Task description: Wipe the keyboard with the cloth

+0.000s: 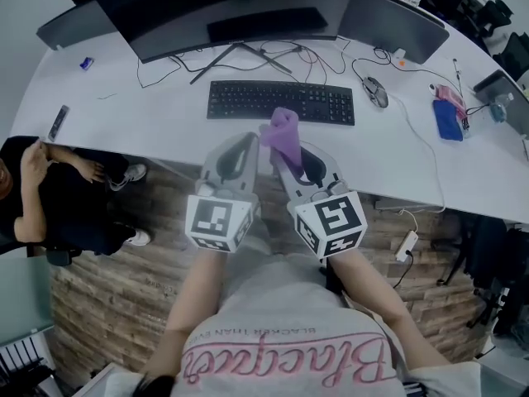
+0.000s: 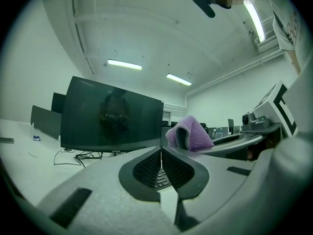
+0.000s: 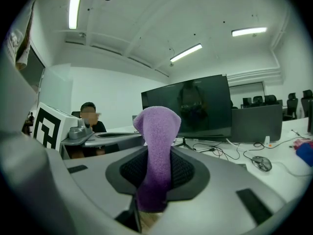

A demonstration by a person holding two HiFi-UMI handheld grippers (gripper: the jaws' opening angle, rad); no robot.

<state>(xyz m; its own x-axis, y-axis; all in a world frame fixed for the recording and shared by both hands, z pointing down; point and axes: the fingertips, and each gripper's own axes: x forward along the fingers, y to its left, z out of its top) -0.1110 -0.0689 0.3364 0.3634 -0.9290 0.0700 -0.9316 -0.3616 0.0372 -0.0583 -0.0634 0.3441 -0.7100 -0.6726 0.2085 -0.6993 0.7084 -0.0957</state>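
A black keyboard point(image 1: 281, 102) lies on the white desk point(image 1: 165, 126) in front of the monitor. My right gripper point(image 1: 291, 151) is shut on a purple cloth point(image 1: 282, 134), which sticks up between its jaws point(image 3: 155, 153) just short of the keyboard's near edge. My left gripper point(image 1: 245, 145) hangs beside it, shut with nothing held, its jaws meeting at a thin seam point(image 2: 161, 166). Both grippers are held near the desk's front edge, close to the person's body. In the left gripper view the cloth point(image 2: 190, 133) shows to the right.
A large dark monitor point(image 1: 223, 7) stands behind the keyboard, cables point(image 1: 314, 56) trailing under it. A mouse point(image 1: 376, 91) lies right of the keyboard, a blue object point(image 1: 449, 119) farther right. A person in black point(image 1: 50, 197) sits at the left. A power strip point(image 1: 407, 245) hangs below the desk.
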